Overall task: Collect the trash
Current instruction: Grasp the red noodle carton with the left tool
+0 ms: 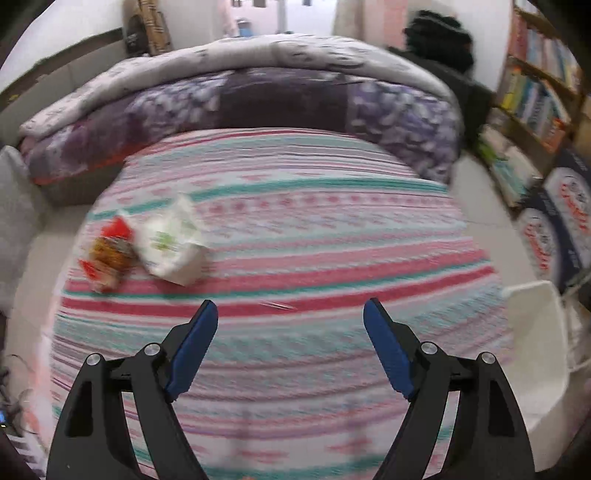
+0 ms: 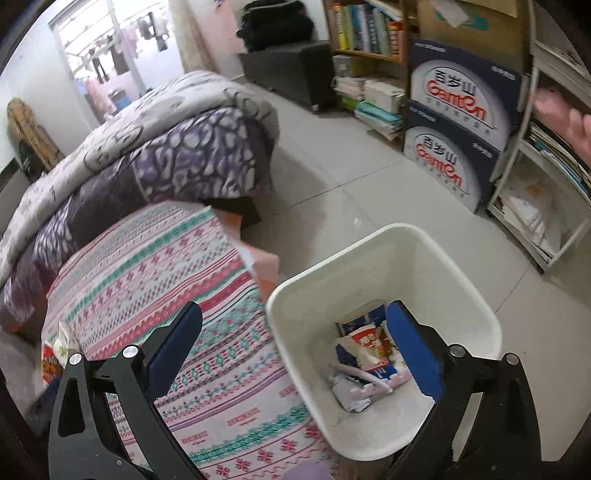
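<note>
Right up front, both tools are spread wide with nothing between the blue pads. Left tool [image 1: 290, 314] hangs over the striped bed sheet [image 1: 295, 240], right tool [image 2: 295, 317] sits half over the bed edge, half over the white trash bin [image 2: 373, 240] on the floor beside the bed. Bin already has wrappers [image 2: 369, 347] and crumpled paper in the bottom. Further up the sheet on the left side, a red snack wrapper [image 1: 109, 254] lies touching a white crumpled packet [image 1: 170, 243], kinda blurry. Past those, a folded purple quilt [image 1: 258, 107] is piled across the bed. Bookshelves [image 2: 365, 33] and stacked water boxes [image 2: 461, 122] line the far wall.
</note>
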`<move>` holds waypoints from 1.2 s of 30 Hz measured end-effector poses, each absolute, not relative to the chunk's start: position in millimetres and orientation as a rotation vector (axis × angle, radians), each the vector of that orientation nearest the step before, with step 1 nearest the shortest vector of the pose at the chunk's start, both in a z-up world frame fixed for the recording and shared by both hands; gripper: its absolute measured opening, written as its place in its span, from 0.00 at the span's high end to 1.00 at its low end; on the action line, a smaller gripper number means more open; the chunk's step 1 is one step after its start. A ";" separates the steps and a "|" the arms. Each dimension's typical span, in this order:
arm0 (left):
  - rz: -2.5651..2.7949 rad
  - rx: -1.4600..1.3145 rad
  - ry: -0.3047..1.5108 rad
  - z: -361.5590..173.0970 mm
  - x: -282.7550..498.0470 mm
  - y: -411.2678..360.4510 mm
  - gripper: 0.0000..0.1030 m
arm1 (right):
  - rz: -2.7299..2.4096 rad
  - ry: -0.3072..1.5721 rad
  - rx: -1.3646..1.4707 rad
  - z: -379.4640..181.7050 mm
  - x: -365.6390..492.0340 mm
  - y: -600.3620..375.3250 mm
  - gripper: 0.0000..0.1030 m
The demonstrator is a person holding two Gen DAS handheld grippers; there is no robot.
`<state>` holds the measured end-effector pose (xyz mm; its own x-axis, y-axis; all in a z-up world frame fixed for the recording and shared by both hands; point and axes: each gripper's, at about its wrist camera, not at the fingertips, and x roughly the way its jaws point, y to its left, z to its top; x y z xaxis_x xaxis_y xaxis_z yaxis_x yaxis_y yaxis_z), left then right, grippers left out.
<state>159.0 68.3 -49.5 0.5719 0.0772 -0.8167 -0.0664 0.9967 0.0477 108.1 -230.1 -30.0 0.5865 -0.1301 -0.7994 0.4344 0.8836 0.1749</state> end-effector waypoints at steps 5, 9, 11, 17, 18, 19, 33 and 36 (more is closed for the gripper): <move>0.228 0.042 0.998 -53.3 185.7 142.6 0.22 | -0.320 0.916 0.331 -38.4 117.2 -213.7 0.07; 0.307 0.005 1.024 -58.7 204.1 194.9 0.22 | -0.322 0.921 0.306 -42.9 123.1 -205.4 0.07; 0.317 0.042 1.050 -65.5 214.7 215.5 0.22 | -0.315 0.922 0.283 -45.3 125.7 -199.7 0.07; 0.274 0.145 1.101 -90.5 232.3 240.5 0.22 | -0.201 0.938 0.167 -55.2 139.0 -164.8 0.07; 0.267 0.150 1.108 -93.1 234.2 242.1 0.22 | -0.173 0.941 0.152 -56.8 141.8 -157.1 0.07; 0.255 0.153 1.118 -95.8 237.4 243.5 0.22 | -0.135 0.942 0.133 -58.3 145.3 -146.2 0.07; 0.106 -0.001 1.137 -105.8 244.2 281.3 0.49 | 0.230 0.955 0.019 -80.2 193.9 6.3 0.07; 0.127 -0.053 1.101 -94.9 240.6 291.4 0.50 | 0.285 0.954 -0.018 -81.1 203.2 34.7 0.07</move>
